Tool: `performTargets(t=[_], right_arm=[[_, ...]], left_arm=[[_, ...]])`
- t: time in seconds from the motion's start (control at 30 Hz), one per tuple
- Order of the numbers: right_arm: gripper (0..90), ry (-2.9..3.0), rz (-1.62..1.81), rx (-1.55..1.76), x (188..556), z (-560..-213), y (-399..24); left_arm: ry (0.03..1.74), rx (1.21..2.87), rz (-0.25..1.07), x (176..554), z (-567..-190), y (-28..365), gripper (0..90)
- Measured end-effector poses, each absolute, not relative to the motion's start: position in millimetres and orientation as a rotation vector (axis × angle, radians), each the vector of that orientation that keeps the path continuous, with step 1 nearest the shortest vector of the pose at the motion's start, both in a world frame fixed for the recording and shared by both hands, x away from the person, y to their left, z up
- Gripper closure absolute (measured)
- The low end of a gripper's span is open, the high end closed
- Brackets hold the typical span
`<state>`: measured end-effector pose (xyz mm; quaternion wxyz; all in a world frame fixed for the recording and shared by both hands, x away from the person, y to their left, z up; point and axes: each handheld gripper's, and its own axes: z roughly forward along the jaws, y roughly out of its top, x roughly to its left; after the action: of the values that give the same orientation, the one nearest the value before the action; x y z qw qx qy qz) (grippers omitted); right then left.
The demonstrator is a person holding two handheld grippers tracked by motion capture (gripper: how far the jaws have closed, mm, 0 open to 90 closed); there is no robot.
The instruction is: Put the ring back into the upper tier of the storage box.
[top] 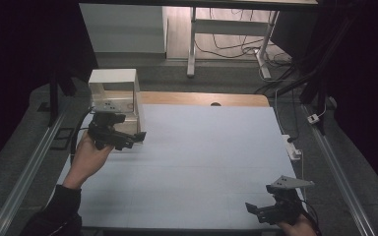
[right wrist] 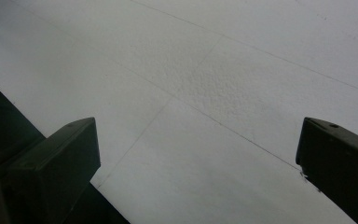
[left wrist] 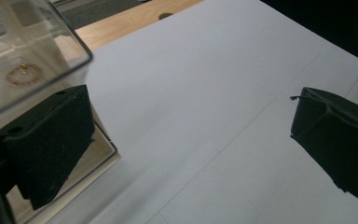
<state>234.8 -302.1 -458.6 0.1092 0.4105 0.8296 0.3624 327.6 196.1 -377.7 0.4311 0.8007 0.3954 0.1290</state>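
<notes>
Left tongs (top: 139, 136) gape wide and empty beside the clear box (top: 114, 93), ready to grasp; right tongs (top: 249, 208) wait open, empty.

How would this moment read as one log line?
left gripper: open, beside clear box | right gripper: open, empty | table

One clear box (top: 114, 93) on one pale mat (top: 202, 162). Two grippers: left (top: 139, 137), right (top: 252, 208). One brownish ring (left wrist: 23, 74) inside box.

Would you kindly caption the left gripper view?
Open left tool beside a clear box on the pale blue mat.
</notes>
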Motion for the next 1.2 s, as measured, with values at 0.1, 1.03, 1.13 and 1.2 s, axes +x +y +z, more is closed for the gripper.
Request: performTargets(t=[0.1, 1.03, 1.13, 1.2], right_arm=[[0.0, 2.440, 1.064, 1.204, 235, -459, -302], [0.0, 2.434, 1.067, 1.179, 233, -458, -302], [0.0, 2.434, 1.068, 1.178, 233, -458, -302], [0.0, 2.433, 1.069, 1.179, 233, -458, -301]], left_arm=[[0.960, 1.998, 0.311, 325, -386, 193, 0.0], [0.962, 1.973, 0.228, 301, -428, 191, 0.0], [0.962, 1.972, 0.229, 297, -431, 192, 0.0], [0.963, 1.968, 0.228, 294, -432, 193, 0.0]])
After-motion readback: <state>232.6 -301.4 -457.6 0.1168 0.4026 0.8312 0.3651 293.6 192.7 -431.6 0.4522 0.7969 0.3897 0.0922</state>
